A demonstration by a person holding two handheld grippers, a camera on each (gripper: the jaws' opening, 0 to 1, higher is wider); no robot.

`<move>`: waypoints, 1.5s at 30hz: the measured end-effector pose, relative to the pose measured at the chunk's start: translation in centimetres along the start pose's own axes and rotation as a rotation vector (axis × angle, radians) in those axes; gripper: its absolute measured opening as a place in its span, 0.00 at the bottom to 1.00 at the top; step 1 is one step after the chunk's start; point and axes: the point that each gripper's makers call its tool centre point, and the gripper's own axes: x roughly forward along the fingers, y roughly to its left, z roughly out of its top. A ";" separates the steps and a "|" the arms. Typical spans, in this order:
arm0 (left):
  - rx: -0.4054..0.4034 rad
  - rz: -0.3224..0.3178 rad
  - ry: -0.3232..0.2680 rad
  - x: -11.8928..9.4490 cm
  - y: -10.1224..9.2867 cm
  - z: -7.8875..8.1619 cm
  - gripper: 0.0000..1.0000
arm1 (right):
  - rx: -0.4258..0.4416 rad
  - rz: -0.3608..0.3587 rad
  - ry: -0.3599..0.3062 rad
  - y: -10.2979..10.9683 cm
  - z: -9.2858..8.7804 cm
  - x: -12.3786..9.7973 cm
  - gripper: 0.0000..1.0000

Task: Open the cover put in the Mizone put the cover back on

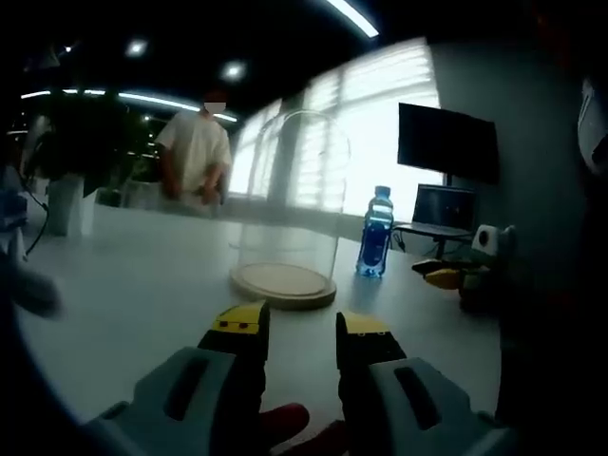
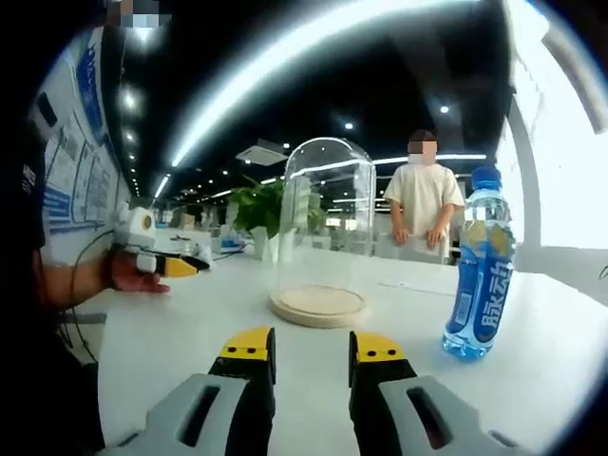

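Glass dome (image 2: 321,217) sitting on round wooden base (image 2: 317,306), mid white table (image 2: 190,332). Blue bottle (image 2: 481,275) standing upright beside base, apart, not touching. Left gripper (image 1: 299,328) hovering short of base (image 1: 283,283), jaws parted, gripping nothing. Right gripper (image 2: 312,349) likewise parted, empty. Person (image 2: 421,195) standing behind table.

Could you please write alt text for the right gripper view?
A glass dome sits on its wooden base on a white table, a blue bottle to its right. The open right claw points at them.
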 end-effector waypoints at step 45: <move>-0.016 0.007 -0.027 -0.1 0.2 0.6 0.21 | -0.025 -0.008 0.029 0.1 -0.2 0.7 0.17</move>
